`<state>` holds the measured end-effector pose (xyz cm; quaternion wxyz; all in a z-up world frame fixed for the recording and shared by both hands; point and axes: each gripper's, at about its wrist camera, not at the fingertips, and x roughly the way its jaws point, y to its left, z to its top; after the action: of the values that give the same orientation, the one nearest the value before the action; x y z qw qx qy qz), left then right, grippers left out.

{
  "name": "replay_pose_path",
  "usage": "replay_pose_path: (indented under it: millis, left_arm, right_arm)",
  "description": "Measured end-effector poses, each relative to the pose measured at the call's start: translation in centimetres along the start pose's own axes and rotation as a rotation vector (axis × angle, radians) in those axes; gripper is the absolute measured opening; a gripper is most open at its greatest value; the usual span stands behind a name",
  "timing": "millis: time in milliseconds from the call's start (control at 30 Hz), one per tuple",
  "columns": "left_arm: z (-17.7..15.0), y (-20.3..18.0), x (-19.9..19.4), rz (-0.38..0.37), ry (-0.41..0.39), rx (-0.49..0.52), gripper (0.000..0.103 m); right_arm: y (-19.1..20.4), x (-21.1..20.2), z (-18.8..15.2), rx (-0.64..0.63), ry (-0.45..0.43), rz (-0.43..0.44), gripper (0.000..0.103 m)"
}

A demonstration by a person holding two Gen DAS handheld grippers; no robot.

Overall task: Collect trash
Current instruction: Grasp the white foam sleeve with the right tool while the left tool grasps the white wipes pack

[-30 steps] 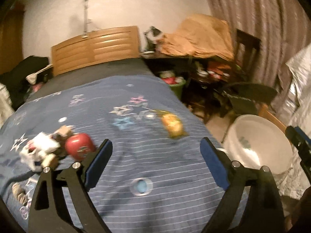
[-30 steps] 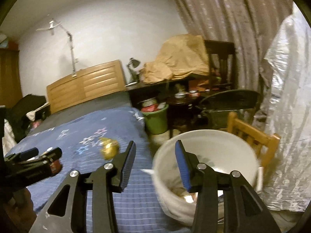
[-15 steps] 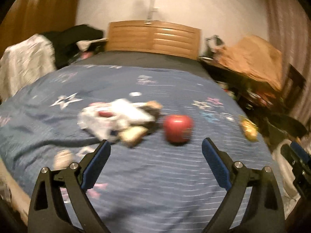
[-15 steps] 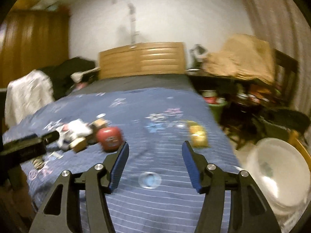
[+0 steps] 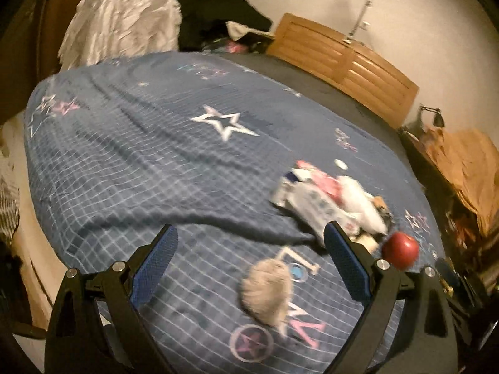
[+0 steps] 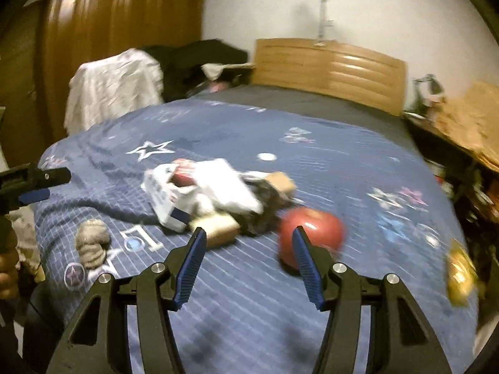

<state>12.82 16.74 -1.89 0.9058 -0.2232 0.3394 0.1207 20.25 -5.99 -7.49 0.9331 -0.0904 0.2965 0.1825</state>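
Observation:
A pile of white and brown wrappers and boxes (image 6: 215,196) lies on the blue star-patterned bedspread (image 6: 343,168); it also shows in the left wrist view (image 5: 330,202). A red apple (image 6: 310,237) sits right of the pile, also seen in the left wrist view (image 5: 400,249). A grey crumpled wad (image 5: 268,290) lies between the left fingers; it shows in the right wrist view (image 6: 92,243). A yellow wrapper (image 6: 460,275) lies at the bed's right edge. My left gripper (image 5: 249,258) is open and empty above the bed. My right gripper (image 6: 249,255) is open and empty, just short of the apple.
A wooden headboard (image 6: 330,68) stands at the far end. A chair draped with white cloth (image 6: 112,87) and dark clothes stands left of the bed. A cluttered table with brown paper (image 6: 467,118) is on the right.
Both grippers have swung left from the white basin toward the bed. The trash pile and apple now lie ahead of the right gripper; the grey wad has come between the left fingers.

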Motion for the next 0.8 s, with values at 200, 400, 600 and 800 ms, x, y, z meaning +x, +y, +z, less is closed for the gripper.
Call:
replay_pose_path:
  millis: [200,400,600,800]
  left_arm:
    - [0.0,2.0,2.4,0.016,0.065,-0.048,0.091]
    - [0.2,3.2,3.6,0.018,0.091,-0.076,0.091]
    - [0.4,3.6,4.0,0.016,0.101,-0.092,0.091]
    - [0.2,1.6,3.2,-0.025,0.099,-0.038,0.091]
  right_arm:
    - [2.4,7.9,4.9,-0.147,0.065,0.069,0.063]
    - [1.4,15.7,6.6,-0.101,0.246,0.161,0.059]
    - [1.4,10.6,4.6,-0.005,0.221,0.274,0.048]
    - [2.6,0.9,-0.4,0.025,0.209,0.344,0.048]
